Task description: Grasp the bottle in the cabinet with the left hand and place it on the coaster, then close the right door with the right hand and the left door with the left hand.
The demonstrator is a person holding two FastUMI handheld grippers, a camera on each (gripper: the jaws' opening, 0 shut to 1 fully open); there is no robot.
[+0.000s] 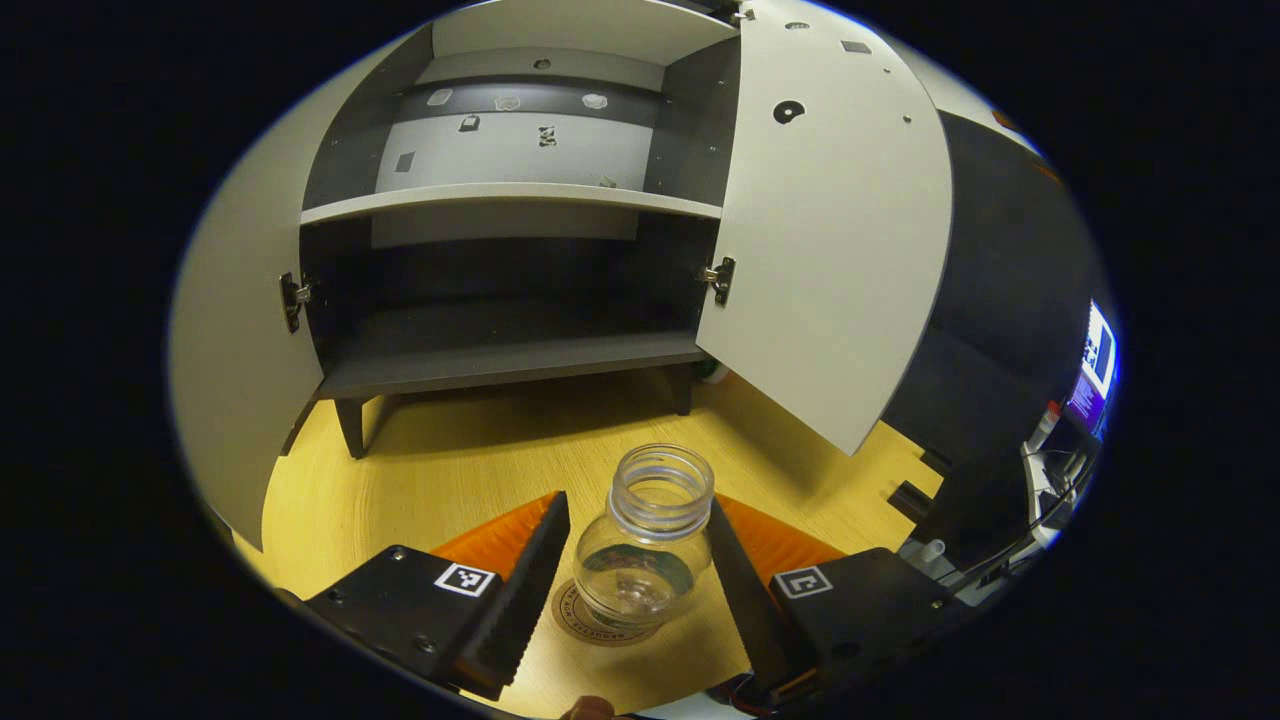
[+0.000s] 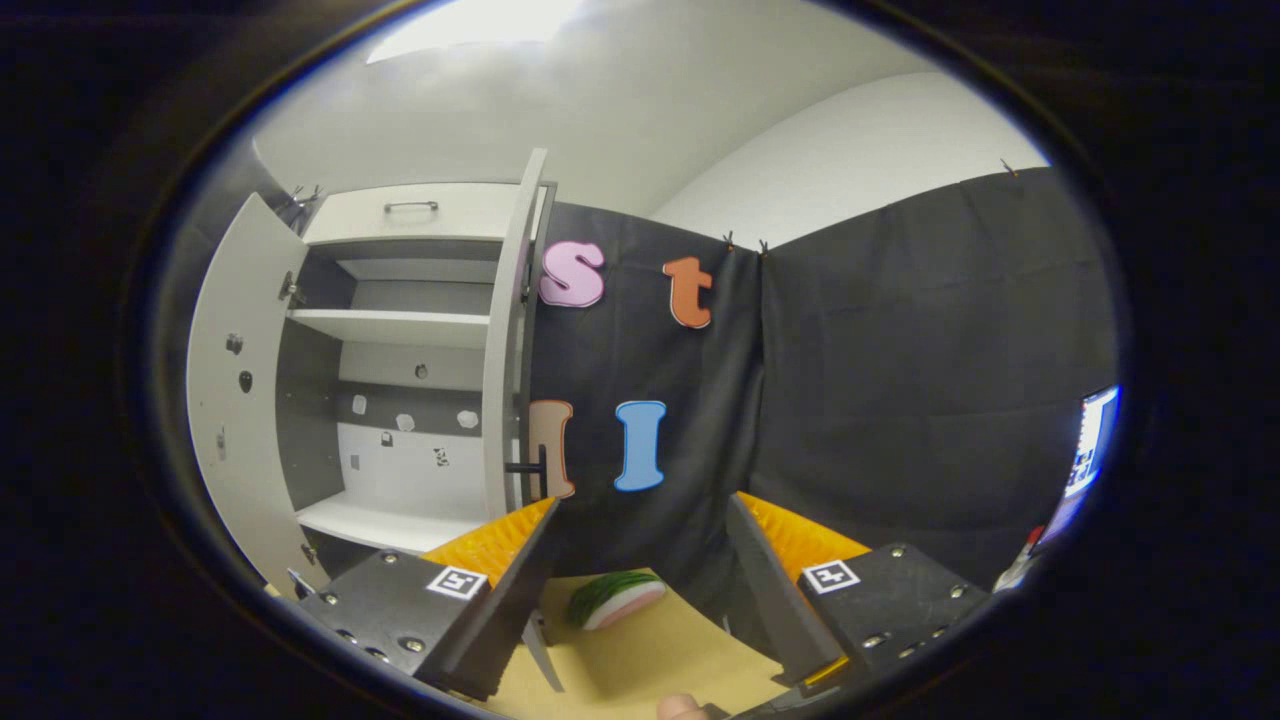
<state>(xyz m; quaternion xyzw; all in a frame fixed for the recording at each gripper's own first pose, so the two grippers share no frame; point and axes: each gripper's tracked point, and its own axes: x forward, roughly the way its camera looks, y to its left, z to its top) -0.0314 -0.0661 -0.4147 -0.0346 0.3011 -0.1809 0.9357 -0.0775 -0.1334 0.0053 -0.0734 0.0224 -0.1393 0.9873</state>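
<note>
Standing on the coaster (image 1: pixel 598 622) between the left gripper's (image 1: pixel 640 570) spread jaws, the lidless glass jar (image 1: pixel 647 548) appears released; withdrawal and closing the right door (image 1: pixel 830 230) follow.

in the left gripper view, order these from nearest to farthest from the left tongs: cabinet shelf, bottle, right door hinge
1. bottle, standing between the fingers of the left tongs, on the coaster.
2. right door hinge, up on the cabinet's right edge.
3. cabinet shelf, higher, across the cabinet's inside.
</note>
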